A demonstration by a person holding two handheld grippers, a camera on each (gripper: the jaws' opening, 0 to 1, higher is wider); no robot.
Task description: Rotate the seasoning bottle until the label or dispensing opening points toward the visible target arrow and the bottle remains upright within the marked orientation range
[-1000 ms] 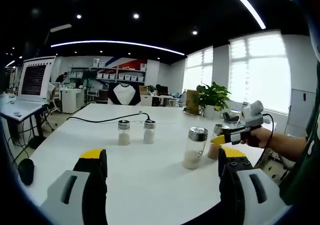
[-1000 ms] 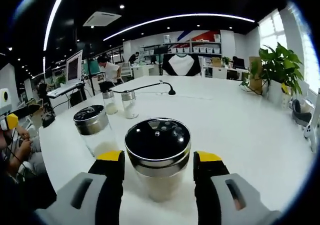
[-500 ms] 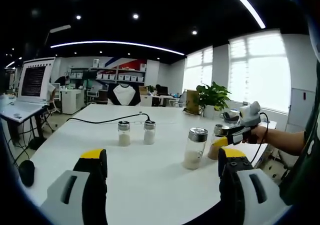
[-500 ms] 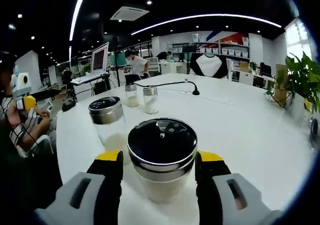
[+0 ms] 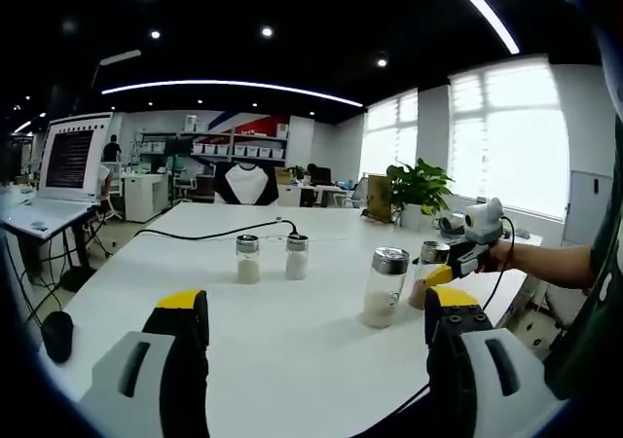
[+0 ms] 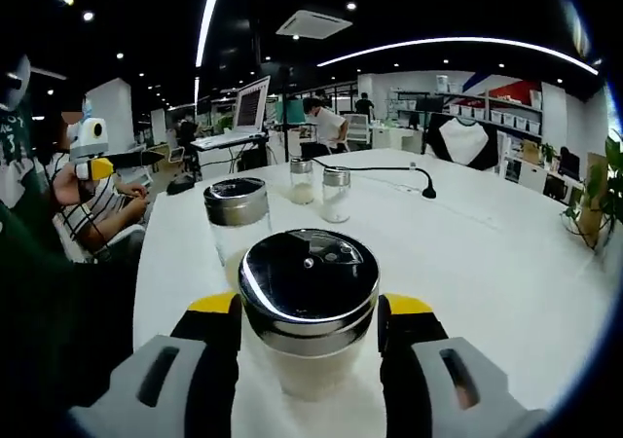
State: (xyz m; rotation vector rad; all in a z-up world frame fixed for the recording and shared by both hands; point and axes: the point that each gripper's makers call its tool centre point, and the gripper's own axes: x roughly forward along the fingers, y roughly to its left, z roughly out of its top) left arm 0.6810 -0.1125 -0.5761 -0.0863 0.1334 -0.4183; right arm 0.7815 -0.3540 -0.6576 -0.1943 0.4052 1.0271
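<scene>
In the right gripper view, the right gripper [image 6: 310, 311] is seen closed around the bottle [image 6: 309, 307], its yellow-tipped jaws pressed against the glass on either side just below the metal cap. The bottle stands upright on the white table [image 6: 467, 263], its long axis vertical, and the dark shaker top with its small holes faces up toward the camera. No label or arrow can be made out. Just behind it to the left stands a second jar [image 6: 237, 219] with a silver cap, and farther back a pair of small shakers [image 6: 319, 185] beside a black cable [image 6: 389, 171]. A person [image 6: 73, 214] sits at the left edge.

In the left gripper view, the left gripper [image 5: 311, 336] is held released above the table [image 5: 146, 282], nothing between its spread jaws. Seen side-on here, the bottle [image 5: 428, 274] appears at the right, upright and partly hidden by the right gripper [image 5: 443, 271], with the second jar [image 5: 385, 286] just left of it. The shakers [image 5: 271, 257] stand farther off, a potted plant [image 5: 419, 190] beyond, and a monitor [image 5: 70, 158] at the far left.
</scene>
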